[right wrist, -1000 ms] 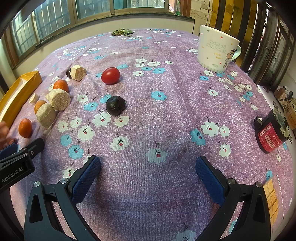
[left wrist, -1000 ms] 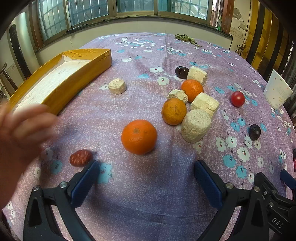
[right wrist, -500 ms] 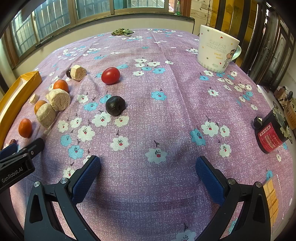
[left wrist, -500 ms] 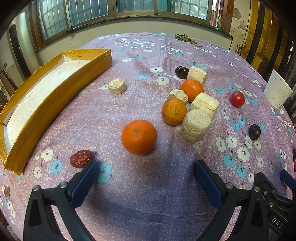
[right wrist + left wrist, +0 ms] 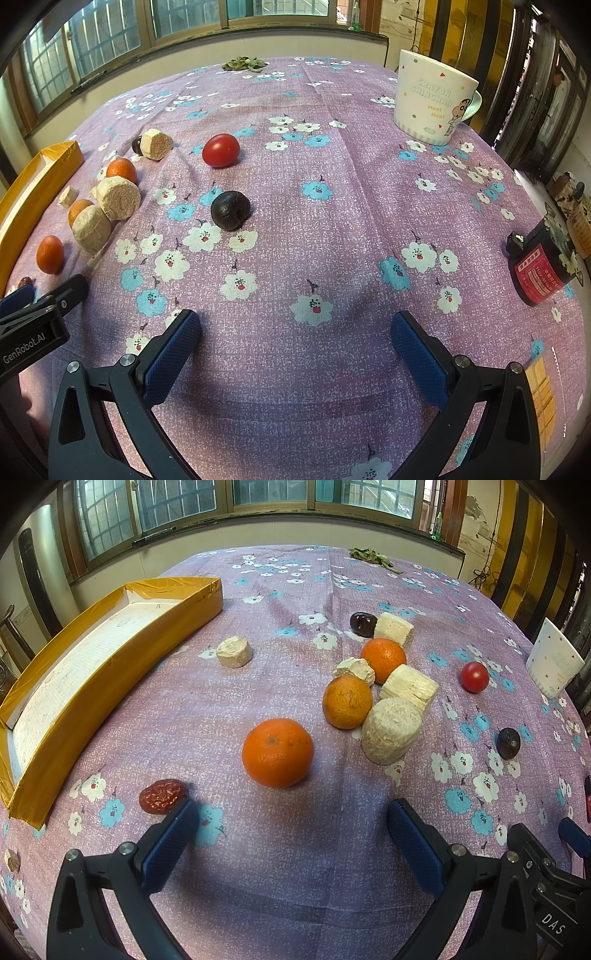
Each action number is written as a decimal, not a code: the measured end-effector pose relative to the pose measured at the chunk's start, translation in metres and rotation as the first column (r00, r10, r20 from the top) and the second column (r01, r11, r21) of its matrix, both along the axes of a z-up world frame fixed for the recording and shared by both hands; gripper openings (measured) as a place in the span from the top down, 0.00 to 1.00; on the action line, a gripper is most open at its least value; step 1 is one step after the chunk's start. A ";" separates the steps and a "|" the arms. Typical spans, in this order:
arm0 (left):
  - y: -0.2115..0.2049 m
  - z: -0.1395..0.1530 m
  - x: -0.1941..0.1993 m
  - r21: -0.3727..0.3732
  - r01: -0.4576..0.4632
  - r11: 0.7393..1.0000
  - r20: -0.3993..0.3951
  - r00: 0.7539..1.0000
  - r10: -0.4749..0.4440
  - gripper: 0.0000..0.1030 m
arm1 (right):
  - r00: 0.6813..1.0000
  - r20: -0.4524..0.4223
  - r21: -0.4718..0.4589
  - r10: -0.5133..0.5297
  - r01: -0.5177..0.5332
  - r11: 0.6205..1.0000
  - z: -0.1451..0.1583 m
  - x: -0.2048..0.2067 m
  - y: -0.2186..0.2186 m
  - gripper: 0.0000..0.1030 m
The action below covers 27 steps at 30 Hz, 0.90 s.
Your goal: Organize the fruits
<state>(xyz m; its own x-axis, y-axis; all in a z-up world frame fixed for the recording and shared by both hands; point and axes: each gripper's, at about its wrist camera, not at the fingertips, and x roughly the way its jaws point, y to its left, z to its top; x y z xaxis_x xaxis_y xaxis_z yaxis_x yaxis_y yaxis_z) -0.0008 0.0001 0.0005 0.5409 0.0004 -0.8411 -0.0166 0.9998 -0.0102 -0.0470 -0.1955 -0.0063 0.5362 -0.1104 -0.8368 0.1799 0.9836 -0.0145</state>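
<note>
On the purple flowered cloth, a large orange (image 5: 277,752) lies just ahead of my left gripper (image 5: 293,825), which is open and holds nothing. A red dried date (image 5: 162,796) sits by its left fingertip. Two more oranges (image 5: 347,701) (image 5: 383,655) lie among several pale cylinder blocks (image 5: 390,729). A red tomato (image 5: 474,677) and a dark round fruit (image 5: 508,743) lie to the right. A yellow box (image 5: 110,672) stands at the left. My right gripper (image 5: 295,347) is open above bare cloth, with the dark fruit (image 5: 230,210) and tomato (image 5: 221,150) ahead to its left.
A white printed mug (image 5: 432,98) stands at the far right of the table. A red and black canister (image 5: 541,266) lies near the right edge. Dried green leaves (image 5: 243,63) sit at the far edge. Windows run along the back wall.
A blurred hand at the left of the left wrist view one second ago has gone, uncovering the yellow box's near end. Both grippers and the fruit have stayed put.
</note>
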 end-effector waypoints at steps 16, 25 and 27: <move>0.001 0.000 0.003 -0.001 -0.009 1.000 -0.002 1.000 0.009 0.00 | 1.000 -0.012 -0.016 0.013 -0.013 1.000 0.003 -0.001 0.004 0.00; 0.029 0.023 -0.008 -0.007 -0.052 0.999 0.091 0.994 0.052 0.00 | 0.996 0.079 0.004 0.034 -0.034 0.999 0.031 0.006 0.016 0.00; 0.037 0.034 -0.010 0.011 -0.072 0.997 0.121 0.990 0.070 0.00 | 0.993 0.113 0.001 0.044 -0.045 0.999 0.041 0.007 0.020 0.00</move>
<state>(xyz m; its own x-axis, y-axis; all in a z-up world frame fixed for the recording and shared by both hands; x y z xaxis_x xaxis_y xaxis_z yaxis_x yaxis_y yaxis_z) -0.0107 0.0372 0.0343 0.6361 0.0549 -0.7696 -0.0869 0.9962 -0.0007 -0.0397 -0.1757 0.0343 0.6317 -0.0813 -0.7709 0.1361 0.9907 0.0070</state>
